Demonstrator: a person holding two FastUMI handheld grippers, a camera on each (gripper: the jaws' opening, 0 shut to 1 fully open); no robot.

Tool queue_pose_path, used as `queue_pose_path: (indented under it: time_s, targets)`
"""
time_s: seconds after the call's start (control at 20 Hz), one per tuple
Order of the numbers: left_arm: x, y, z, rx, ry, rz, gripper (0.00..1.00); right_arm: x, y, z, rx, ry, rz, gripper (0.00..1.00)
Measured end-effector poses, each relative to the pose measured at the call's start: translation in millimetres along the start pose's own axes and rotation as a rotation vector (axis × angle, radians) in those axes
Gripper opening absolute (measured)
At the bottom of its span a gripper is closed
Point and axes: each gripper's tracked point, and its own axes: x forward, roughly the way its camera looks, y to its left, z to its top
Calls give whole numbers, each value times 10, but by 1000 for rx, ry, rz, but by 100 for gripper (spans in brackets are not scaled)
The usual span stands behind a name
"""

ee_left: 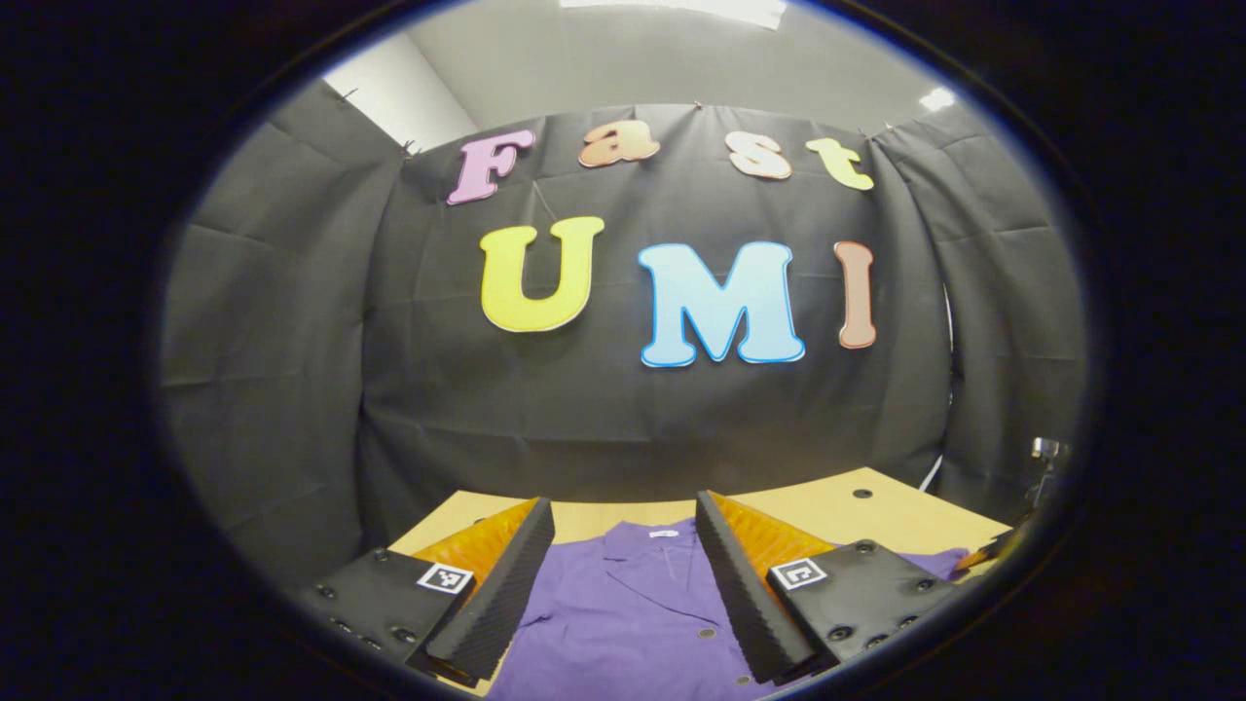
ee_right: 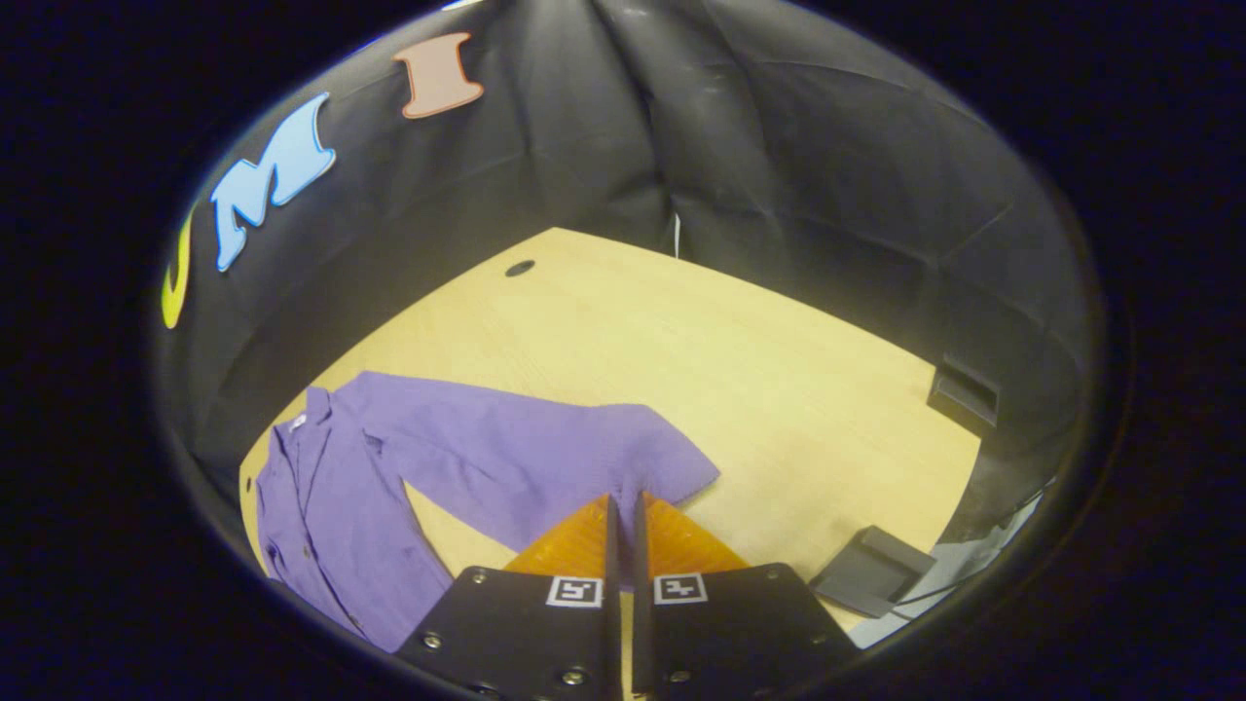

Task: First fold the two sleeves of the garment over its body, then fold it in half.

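Note:
A purple button-up shirt (ee_left: 623, 623) lies flat on the wooden table (ee_left: 876, 516), collar toward the booth wall. In the left gripper view my left gripper (ee_left: 623, 504) hovers open over the collar and button placket, nothing between its fingers. In the right gripper view the shirt body (ee_right: 321, 506) lies at the lower left, and one sleeve (ee_right: 526, 458) stretches out across the table (ee_right: 701, 331) toward me. My right gripper (ee_right: 623, 498) is shut on that sleeve near its cuff end, with purple cloth showing between the closed fingers.
A dark flat tray (ee_right: 871, 579) lies near the table's edge at lower right. A black box (ee_right: 964, 389) stands at the right edge. A round hole (ee_right: 519, 267) marks the far tabletop. The booth's black cloth surrounds the table on all sides.

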Motion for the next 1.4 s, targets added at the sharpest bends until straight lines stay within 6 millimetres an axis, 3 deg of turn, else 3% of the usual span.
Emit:
queue_pose_path:
  time_s: [0.1, 0.35, 0.55, 0.8, 0.85, 1.15, 1.4]
  targets:
    - [-25, 11, -2, 0, -4, 2, 94, -35, 147, 121, 29, -8, 37, 5]
    - [-84, 111, 5, 4, -3, 27, 94, -123, 651, 662, 20, -96, 155, 5]
    - [-142, 230, -5, 7, 0, 63, 94, -177, 1184, 1066, -12, -166, 256, 5]
    - [-267, 426, -51, 8, 15, 124, 94, -254, 1928, 1313, -82, -219, 402, 5]
    - [-292, 468, -53, 8, 18, 136, 94, -263, 2087, 1326, -103, -220, 427, 8]
    - [-464, 764, -80, 7, 31, 225, 94, -264, 2974, 1244, -218, -214, 568, 5]
    - [-593, 990, -149, 1, 50, 285, 94, -317, 3698, 923, -306, -156, 704, 4]
